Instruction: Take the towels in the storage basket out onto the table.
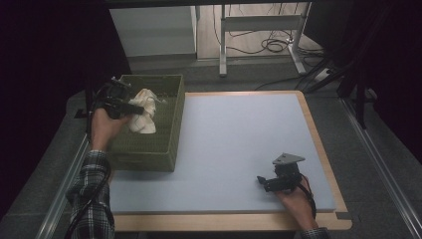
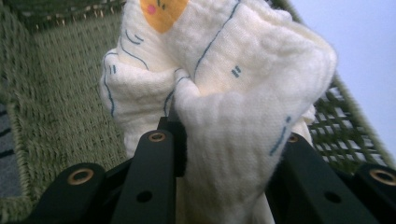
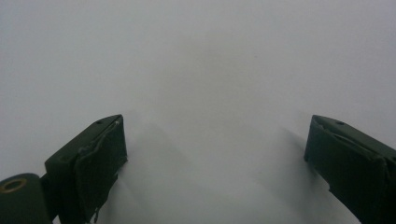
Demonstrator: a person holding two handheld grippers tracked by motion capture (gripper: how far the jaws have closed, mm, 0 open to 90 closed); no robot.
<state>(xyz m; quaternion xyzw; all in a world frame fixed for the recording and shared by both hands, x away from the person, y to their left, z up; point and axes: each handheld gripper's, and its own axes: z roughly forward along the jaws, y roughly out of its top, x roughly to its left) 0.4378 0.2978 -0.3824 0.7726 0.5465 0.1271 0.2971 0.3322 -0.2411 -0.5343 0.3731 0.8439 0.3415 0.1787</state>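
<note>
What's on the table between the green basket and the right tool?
Nothing: in the high view, only bare pale mat lies between the basket and the right tool.

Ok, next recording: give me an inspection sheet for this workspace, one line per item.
Surface: pale mat on a wood-edged table, bare in the middle.
Job's things: cream cloth with blue marks, bunched over the green woven basket at the mat's left edge.
Clutter: nothing seen.
Grippers: left gripper shut on the cloth above the basket; right gripper open, resting low on the mat, nothing between its jaws.
Cables: black lead along the left sleeve; loose cables on the floor beyond.
Surroundings: desk frame, dark curtains.
</note>
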